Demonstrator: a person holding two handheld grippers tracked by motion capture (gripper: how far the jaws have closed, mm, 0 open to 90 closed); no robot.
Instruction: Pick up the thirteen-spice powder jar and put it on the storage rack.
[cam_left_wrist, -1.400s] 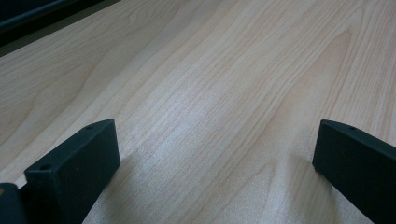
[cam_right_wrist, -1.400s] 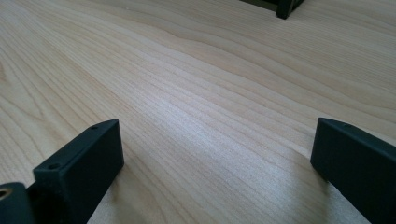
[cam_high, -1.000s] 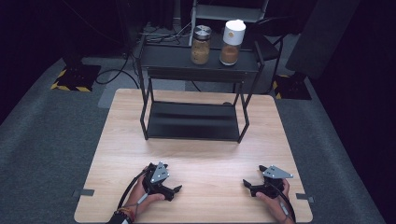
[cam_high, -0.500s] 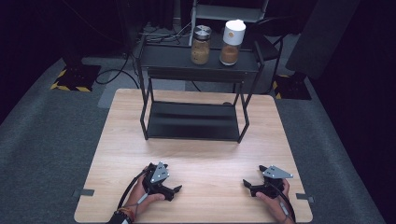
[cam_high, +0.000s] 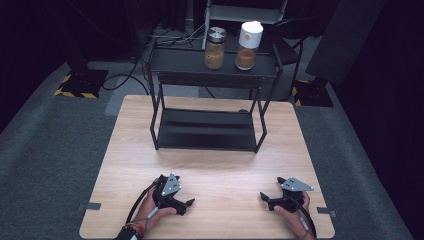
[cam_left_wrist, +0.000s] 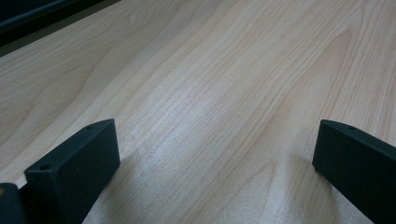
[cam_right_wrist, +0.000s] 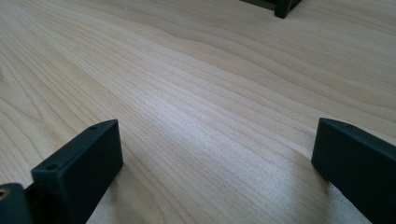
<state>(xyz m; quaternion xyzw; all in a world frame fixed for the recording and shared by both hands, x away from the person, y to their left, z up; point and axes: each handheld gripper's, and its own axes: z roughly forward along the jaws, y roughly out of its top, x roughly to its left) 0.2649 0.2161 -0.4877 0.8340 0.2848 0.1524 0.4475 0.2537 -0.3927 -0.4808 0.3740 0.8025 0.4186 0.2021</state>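
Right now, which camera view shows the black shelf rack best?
The high view: the whole black shelf rack stands there with two jars on top. The right gripper view catches one foot of it; the left gripper view a dark edge, perhaps it.

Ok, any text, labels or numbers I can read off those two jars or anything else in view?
None can be read.
White-capped glass jar of brown powder: a small orange mark on the cap, too blurred to read.
Metal-lidded glass jar of tan powder: no label visible.
Black metal two-tier rack, light wooden table: no text.
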